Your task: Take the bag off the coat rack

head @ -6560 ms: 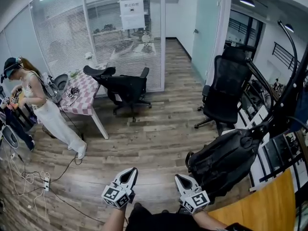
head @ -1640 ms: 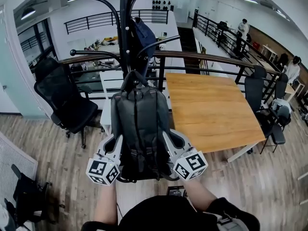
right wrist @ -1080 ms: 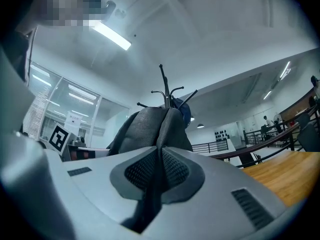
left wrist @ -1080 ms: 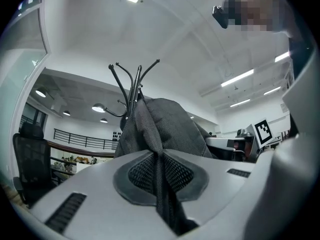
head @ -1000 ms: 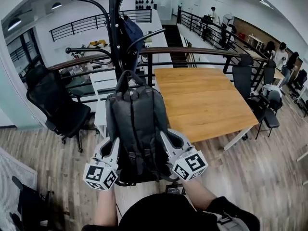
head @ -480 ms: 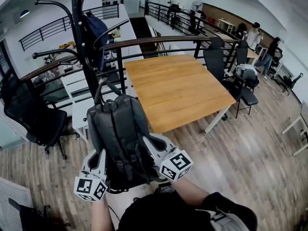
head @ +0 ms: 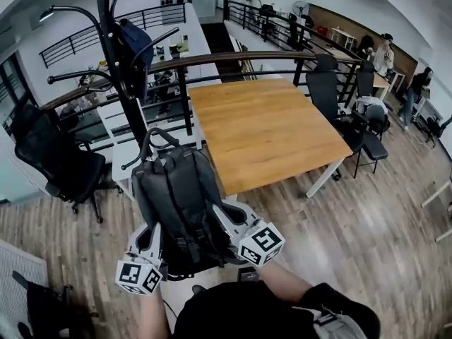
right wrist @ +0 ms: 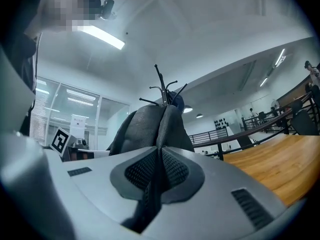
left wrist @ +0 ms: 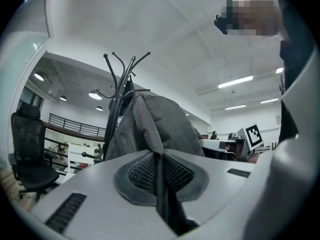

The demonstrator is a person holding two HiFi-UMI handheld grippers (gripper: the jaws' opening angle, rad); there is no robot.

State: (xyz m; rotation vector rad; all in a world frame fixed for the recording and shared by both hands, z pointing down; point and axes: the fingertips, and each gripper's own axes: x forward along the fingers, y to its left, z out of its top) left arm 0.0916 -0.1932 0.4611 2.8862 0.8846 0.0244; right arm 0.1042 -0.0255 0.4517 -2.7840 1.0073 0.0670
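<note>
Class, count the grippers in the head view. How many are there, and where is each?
2. The left gripper is shut on the left edge of the backpack, low in the picture. The right gripper is shut on its right edge. No others show.

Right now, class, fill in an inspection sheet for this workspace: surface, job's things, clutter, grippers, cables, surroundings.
Surface: wooden table, top bare.
Job's things: bag held near the coat rack; its top loop seems free of the hooks.
Clutter: dark blue item hangs on the rack.
Grippers: left hand-held gripper and right hand-held gripper, both shut on the bag's fabric.
Cables: nothing seen.
Surroundings: office chairs, railing, people far off.
</note>
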